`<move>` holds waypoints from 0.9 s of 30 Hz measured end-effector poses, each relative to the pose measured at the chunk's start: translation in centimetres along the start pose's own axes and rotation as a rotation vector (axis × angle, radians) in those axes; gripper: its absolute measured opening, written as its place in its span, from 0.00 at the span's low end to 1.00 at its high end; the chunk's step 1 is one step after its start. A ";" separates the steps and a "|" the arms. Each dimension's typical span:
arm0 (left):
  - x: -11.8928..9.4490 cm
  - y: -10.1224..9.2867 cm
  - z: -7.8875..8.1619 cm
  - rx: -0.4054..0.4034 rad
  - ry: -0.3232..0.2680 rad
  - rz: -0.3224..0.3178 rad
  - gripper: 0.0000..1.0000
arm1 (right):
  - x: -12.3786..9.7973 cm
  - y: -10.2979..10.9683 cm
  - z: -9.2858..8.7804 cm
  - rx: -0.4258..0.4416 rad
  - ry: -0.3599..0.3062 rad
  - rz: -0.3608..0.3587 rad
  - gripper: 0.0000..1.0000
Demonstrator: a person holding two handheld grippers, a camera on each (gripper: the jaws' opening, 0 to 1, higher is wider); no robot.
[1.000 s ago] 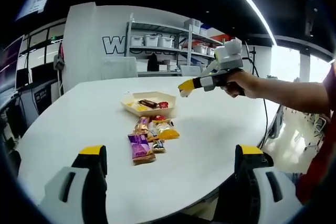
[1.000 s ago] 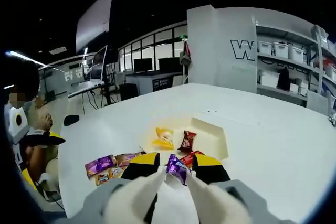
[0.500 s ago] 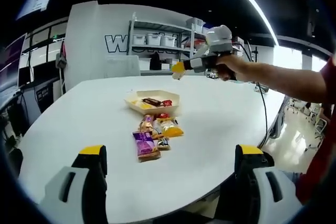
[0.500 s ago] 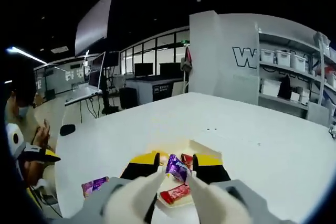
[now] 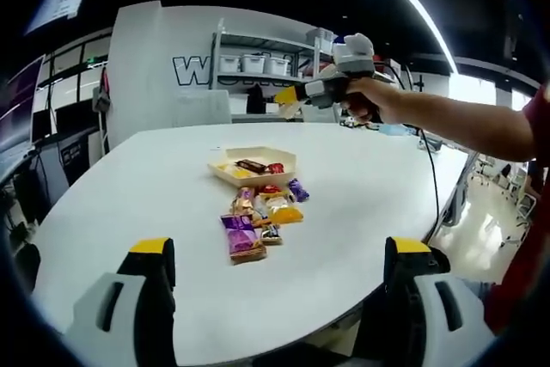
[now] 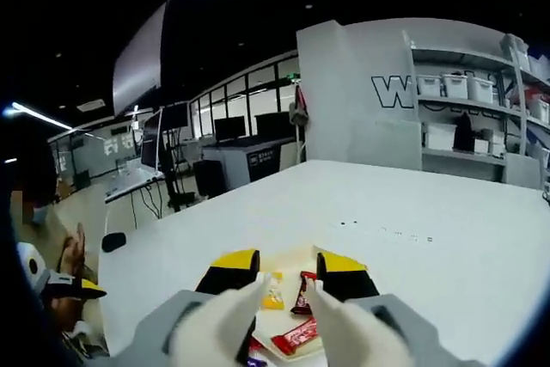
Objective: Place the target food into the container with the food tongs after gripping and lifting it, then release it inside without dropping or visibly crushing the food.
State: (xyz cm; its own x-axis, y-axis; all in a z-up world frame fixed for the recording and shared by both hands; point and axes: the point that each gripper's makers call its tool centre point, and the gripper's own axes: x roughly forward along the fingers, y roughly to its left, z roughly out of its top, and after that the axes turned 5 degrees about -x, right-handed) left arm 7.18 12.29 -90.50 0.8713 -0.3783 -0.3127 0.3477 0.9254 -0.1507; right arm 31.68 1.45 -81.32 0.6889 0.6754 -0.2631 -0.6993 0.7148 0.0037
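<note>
We read only a large "W" on the grey wall [image 6: 391,90]. Our right gripper [image 5: 290,102] is raised above the shallow cream paper tray [image 5: 251,168], its white tong tips [image 6: 277,302] slightly apart and empty. The small purple wrapped candy [image 5: 297,189], held half a second ago, now lies on the white table [image 5: 129,204] beside the tray. Our left gripper [image 5: 279,290] stands wide open.

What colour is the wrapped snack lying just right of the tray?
Purple; the wrapped snack beside the tray shows best in the left gripper view.
</note>
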 end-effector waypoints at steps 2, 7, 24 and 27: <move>-0.1 -0.1 0.0 0.004 0.002 0.001 0.99 | -0.1 0.2 -0.3 0.009 0.006 0.004 0.21; -0.1 -0.2 -0.2 0.008 0.006 0.001 0.99 | -0.3 0.3 -0.7 0.004 0.012 0.007 0.21; -0.2 -0.6 0.3 0.022 0.000 -0.003 0.99 | -1.8 0.9 -1.3 -0.001 0.002 0.018 0.21; -0.2 -0.8 0.3 0.025 0.002 -0.006 0.99 | -2.1 1.1 -1.9 -0.016 0.008 0.019 0.21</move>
State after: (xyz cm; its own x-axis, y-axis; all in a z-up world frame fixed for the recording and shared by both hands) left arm 6.87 11.66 -90.04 0.8685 -0.3837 -0.3138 0.3615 0.9234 -0.1287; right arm 29.12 0.51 -82.58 0.6743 0.6870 -0.2708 -0.7150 0.6991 -0.0068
